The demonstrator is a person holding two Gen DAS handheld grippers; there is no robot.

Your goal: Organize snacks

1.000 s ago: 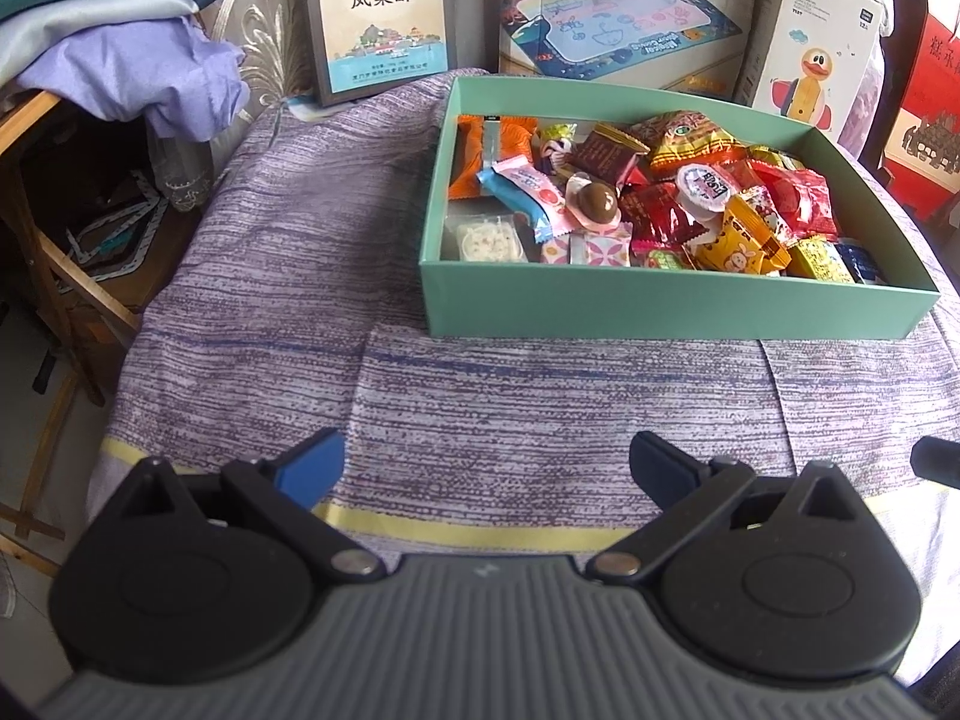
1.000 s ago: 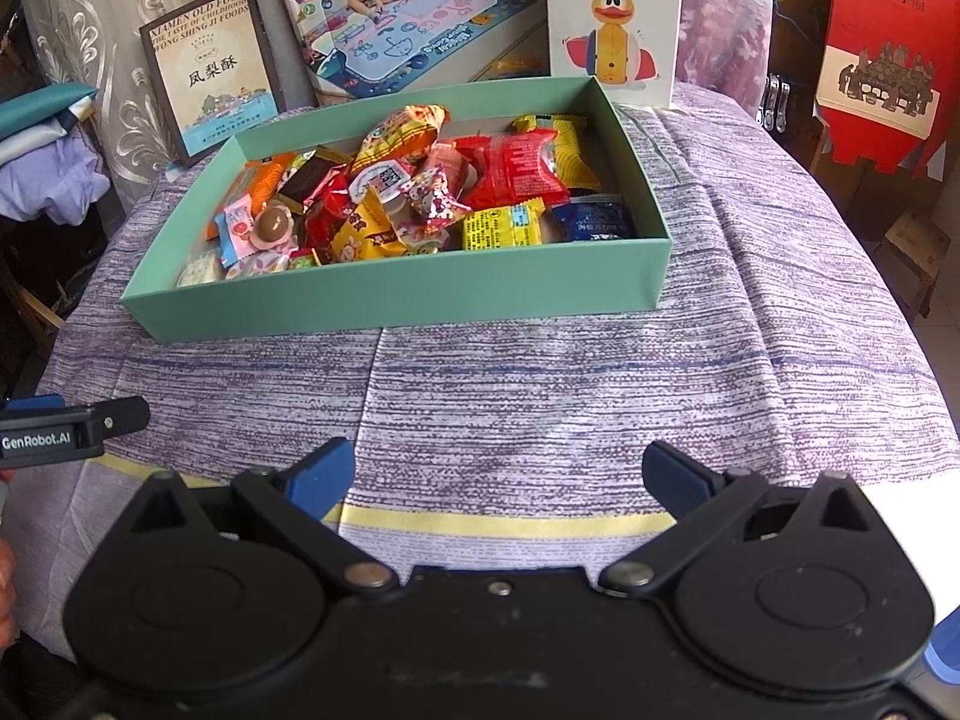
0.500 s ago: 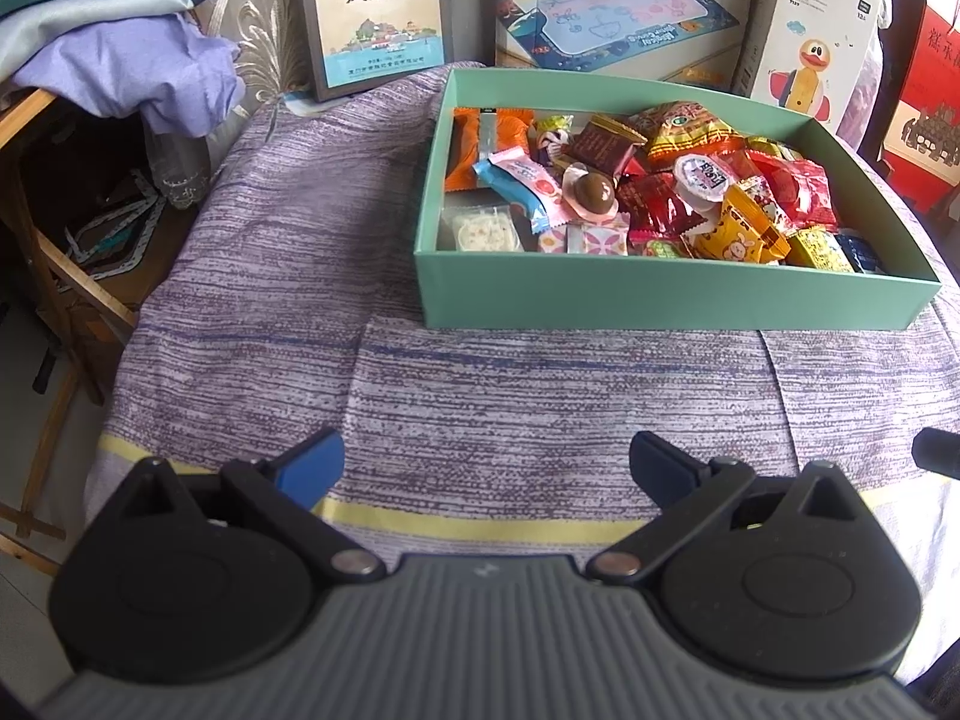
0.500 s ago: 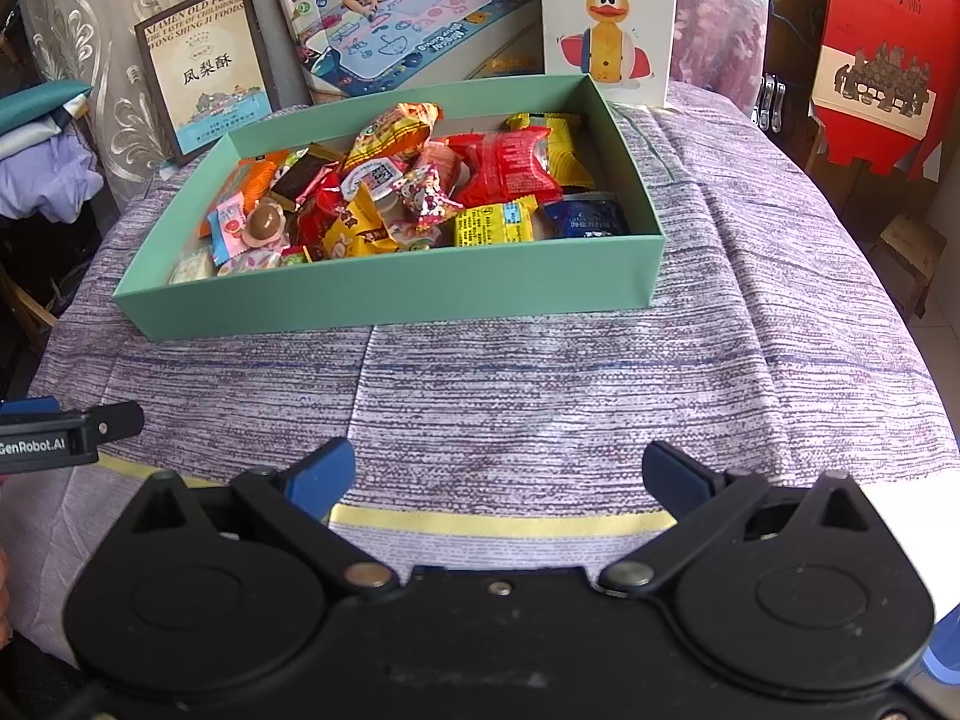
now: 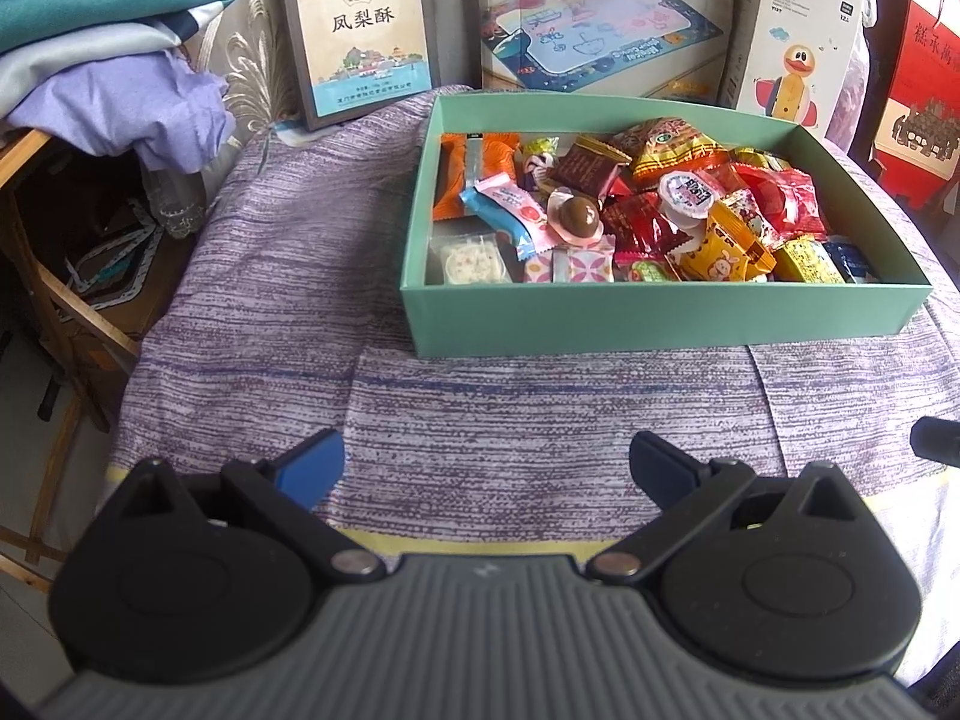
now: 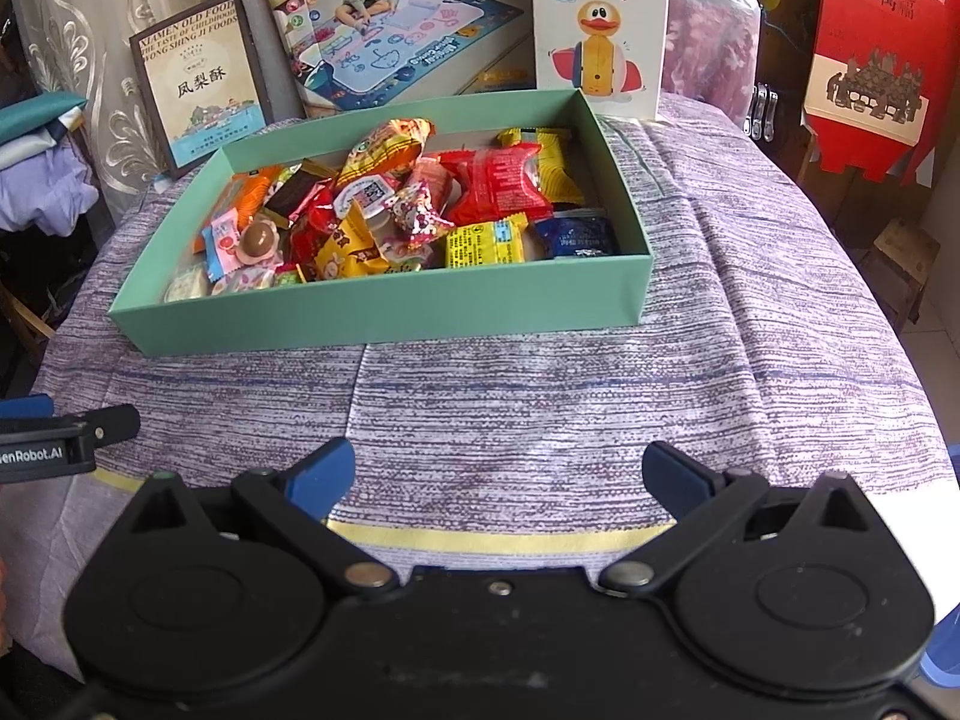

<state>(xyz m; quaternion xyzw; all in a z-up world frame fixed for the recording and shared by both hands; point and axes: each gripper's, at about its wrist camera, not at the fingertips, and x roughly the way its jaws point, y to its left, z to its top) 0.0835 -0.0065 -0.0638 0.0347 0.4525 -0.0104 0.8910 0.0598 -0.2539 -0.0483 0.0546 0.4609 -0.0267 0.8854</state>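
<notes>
Snacks point(image 5: 648, 210) fill one mint-green box point(image 5: 660, 318) that sits on the counter, on a purple striped cloth point(image 5: 540, 414), toward the far side of the surface. The pile is too jumbled for a full count, but several single pieces stand out: one chocolate dome in a clear cup point(image 5: 579, 219), one pink-and-blue wrapped bar point(image 5: 507, 210) just left of it, one round white biscuit in a clear packet point(image 5: 468, 261) in the near left corner, one small jelly cup with a printed lid point(image 5: 687, 195), one orange packet point(image 5: 474, 171) along the left wall, one large red packet point(image 6: 501, 183), one yellow rectangular packet point(image 6: 486, 243) against the near wall and one dark blue packet point(image 6: 576, 234) in the near right corner.

Both grippers hover over the near edge of the cloth, well apart from the box. The left gripper point(image 5: 486, 459) has its two fingers spread wide with nothing between them; the right gripper point(image 6: 498, 468) likewise stands wide open and empty. In the right wrist view, part of the left gripper pokes in from the left edge.

Behind the box four cartons stand upright: one framed pastry box point(image 5: 357, 30) at the far left, one drawing-mat box point(image 5: 600, 30) in the middle, one duck toy box point(image 5: 792, 48) to its right, and one red carton point(image 6: 870, 54) at the far right. A stack of folded fabric point(image 5: 114, 90) lies on a wooden stand to the left of the counter.
</notes>
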